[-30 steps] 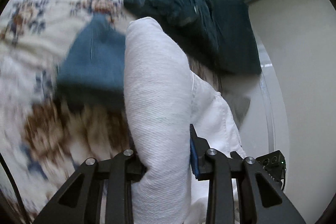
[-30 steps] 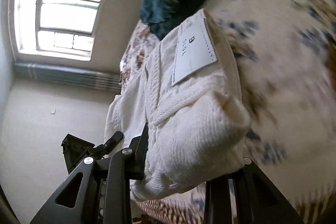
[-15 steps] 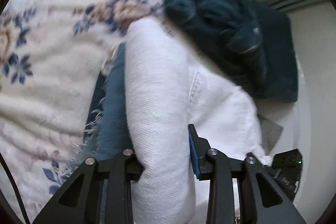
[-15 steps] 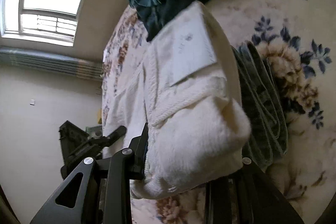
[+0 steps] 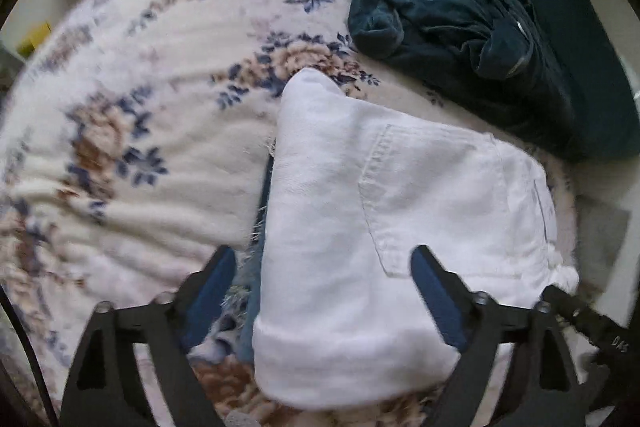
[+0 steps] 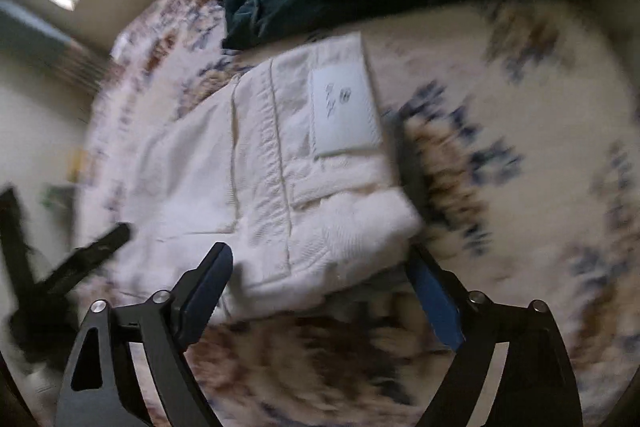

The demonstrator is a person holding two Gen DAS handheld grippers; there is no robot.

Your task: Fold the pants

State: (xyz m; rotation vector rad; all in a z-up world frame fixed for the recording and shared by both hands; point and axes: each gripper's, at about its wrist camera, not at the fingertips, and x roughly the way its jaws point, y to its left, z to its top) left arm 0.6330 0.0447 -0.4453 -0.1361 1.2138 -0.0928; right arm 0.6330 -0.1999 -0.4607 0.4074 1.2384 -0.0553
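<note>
Release step: left claw point(image 5: 322, 277) and right claw point(image 6: 320, 277) are opening off the folded white pants point(image 5: 400, 195); next, withdraw both clear.

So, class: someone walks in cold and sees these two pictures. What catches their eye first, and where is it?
First, the folded white denim pants, lying mid-frame on the cream floral fleece blanket, stacked over a blue garment peeking out at their left edge. Behind them sits a crumpled dark teal velvet garment. Both the left gripper and the right gripper straddle the pants' near end, their blue-padded fingers opening.
</note>
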